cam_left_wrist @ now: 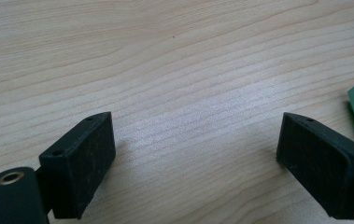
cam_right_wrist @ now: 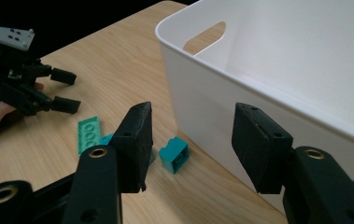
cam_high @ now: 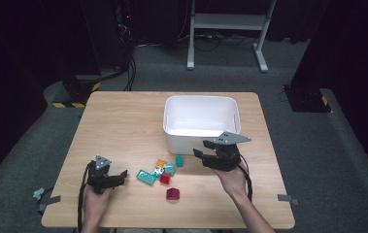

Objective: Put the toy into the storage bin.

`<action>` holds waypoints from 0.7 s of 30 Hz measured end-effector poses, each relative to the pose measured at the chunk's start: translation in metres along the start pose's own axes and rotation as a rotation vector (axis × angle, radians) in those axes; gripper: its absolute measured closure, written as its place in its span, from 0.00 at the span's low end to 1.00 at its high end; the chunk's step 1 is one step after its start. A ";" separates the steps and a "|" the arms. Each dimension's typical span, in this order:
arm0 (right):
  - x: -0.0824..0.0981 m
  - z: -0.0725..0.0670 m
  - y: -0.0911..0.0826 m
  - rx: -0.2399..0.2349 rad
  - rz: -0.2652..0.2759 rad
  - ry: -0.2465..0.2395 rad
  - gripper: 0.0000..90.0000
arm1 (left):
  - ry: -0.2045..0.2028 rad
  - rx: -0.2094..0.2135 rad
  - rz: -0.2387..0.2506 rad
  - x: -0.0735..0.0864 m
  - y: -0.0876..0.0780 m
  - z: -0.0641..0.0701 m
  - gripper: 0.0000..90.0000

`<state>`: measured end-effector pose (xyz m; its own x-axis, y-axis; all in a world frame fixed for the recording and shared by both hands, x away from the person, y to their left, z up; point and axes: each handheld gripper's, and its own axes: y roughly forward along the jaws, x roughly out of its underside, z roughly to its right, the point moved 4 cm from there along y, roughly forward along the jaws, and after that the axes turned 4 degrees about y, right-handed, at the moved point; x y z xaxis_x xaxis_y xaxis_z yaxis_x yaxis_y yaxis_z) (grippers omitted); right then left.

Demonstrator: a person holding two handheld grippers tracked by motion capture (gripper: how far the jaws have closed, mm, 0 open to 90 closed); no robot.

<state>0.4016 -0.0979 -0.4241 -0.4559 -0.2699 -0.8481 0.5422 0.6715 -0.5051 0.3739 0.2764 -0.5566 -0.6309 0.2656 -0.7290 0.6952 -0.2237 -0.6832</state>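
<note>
A dark room surrounds a grey carpeted floor (cam_high: 317, 160), with a white metal stand (cam_high: 227, 29) at the back and black cables trailing near it. The wooden table (cam_high: 123, 126) has a light grain that runs left to right in the high view; bits of grey tape sit at its near corners.

The white bin (cam_high: 201, 121) stands on the far right half of the table, its long axis running left to right, open side up, with a slot handle in its short wall (cam_right_wrist: 205, 37). It holds nothing that can be seen.

The right gripper (cam_high: 200, 156) hovers just beside the bin's near wall, pointing left toward the blocks; its jaws stand spread with nothing between them, and through the gap in the right gripper view lies a teal block (cam_right_wrist: 174, 154) close against the bin's base. The left gripper (cam_high: 123, 175) rests low over the near left of the table, pointing right, jaws spread wide over bare wood.

Between the 2 grippers lies a loose cluster: a flat teal plate (cam_high: 146, 176) with its long axis slanting toward the near right, a dark red block (cam_high: 173, 194) nearest the table's edge, a small red block (cam_high: 165, 179), another teal block (cam_high: 169, 169) and an orange piece (cam_high: 160, 163).
</note>
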 end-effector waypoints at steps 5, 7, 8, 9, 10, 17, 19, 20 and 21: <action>0.012 -0.008 0.006 -0.012 -0.015 -0.007 0.54 | 0.000 0.000 0.000 0.000 0.000 0.000 0.13; 0.015 -0.009 0.008 -0.014 -0.021 -0.006 0.54 | 0.000 0.000 0.000 0.000 0.000 0.000 0.13; 0.017 -0.010 0.010 -0.018 -0.025 -0.003 0.54 | 0.000 0.000 0.000 0.000 0.000 0.000 0.13; 0.019 -0.011 0.011 -0.022 -0.028 -0.002 0.54 | 0.000 0.000 0.000 0.000 0.000 0.000 0.13; 0.020 -0.011 0.012 -0.021 -0.031 -0.004 0.54 | 0.000 -0.001 0.000 0.000 0.000 0.000 0.13; 0.033 -0.018 0.029 -0.005 -0.065 -0.026 0.54 | -0.001 -0.001 0.000 0.000 0.000 0.000 0.13; 0.036 -0.020 0.034 -0.015 -0.075 -0.023 0.54 | -0.001 -0.001 0.000 0.000 0.000 0.000 0.13; 0.038 -0.022 0.037 -0.026 -0.080 -0.022 0.54 | -0.001 -0.001 0.000 0.000 0.000 0.000 0.13; 0.040 -0.023 0.039 -0.034 -0.086 -0.027 0.54 | -0.001 -0.001 0.000 0.000 0.000 0.000 0.13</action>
<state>0.3880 -0.0663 -0.4739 -0.4803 -0.3456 -0.8062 0.4775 0.6680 -0.5708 0.3740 0.2763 -0.5566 -0.6312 0.2649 -0.7290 0.6954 -0.2229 -0.6831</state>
